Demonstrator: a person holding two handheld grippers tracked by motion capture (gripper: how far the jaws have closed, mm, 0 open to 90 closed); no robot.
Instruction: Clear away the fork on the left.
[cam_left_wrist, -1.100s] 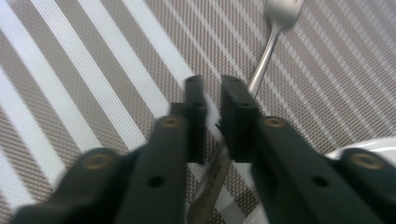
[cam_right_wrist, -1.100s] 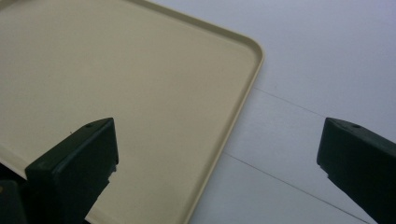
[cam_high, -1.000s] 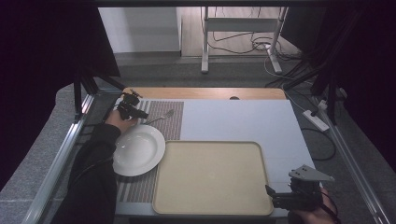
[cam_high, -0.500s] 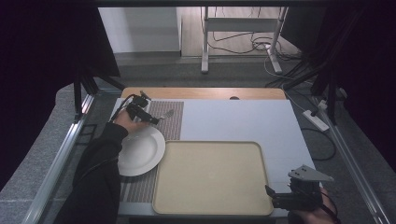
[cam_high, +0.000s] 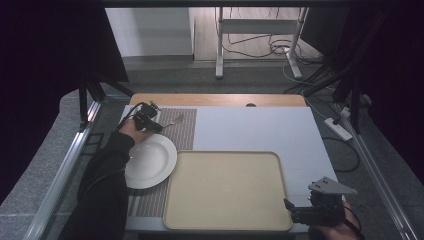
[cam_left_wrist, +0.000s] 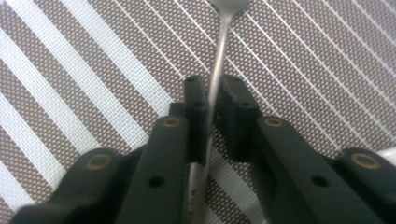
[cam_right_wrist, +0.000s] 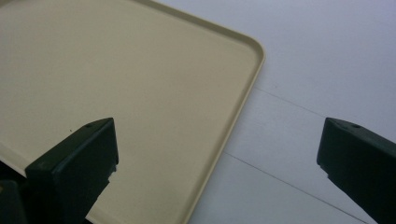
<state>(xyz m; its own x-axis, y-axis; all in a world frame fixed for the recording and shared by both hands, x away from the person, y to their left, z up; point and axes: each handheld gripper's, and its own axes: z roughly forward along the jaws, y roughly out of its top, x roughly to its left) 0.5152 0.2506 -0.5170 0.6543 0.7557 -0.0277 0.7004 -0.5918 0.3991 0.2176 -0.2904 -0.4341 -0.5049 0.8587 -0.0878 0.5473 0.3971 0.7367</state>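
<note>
A metal fork (cam_high: 174, 120) lies on a striped placemat (cam_high: 185, 132) at the table's far left. My left gripper (cam_high: 151, 120) is down at the fork's handle end. In the left gripper view its jaws have just been closing, and the pads (cam_left_wrist: 196, 100) now pinch the thin handle (cam_left_wrist: 219, 51) of the fork between them. A white plate (cam_high: 150, 160) sits on the mat just in front of that hand. My right gripper (cam_high: 289, 207) rests at the table's near right, by the corner of a beige tray (cam_high: 225, 155). Its jaws (cam_right_wrist: 217, 140) stand wide apart over the tray's rim (cam_right_wrist: 243, 93), with nothing between them.
The white tabletop (cam_high: 260, 125) stretches behind and to the right of the tray. Metal frame rails (cam_high: 65, 165) run along both sides of the table. Cables and a power strip (cam_high: 339, 129) lie on the floor at the right.
The left hand has shifted slightly to the right at the fork's handle end. The fork, the plate and the right gripper stay where they were.
</note>
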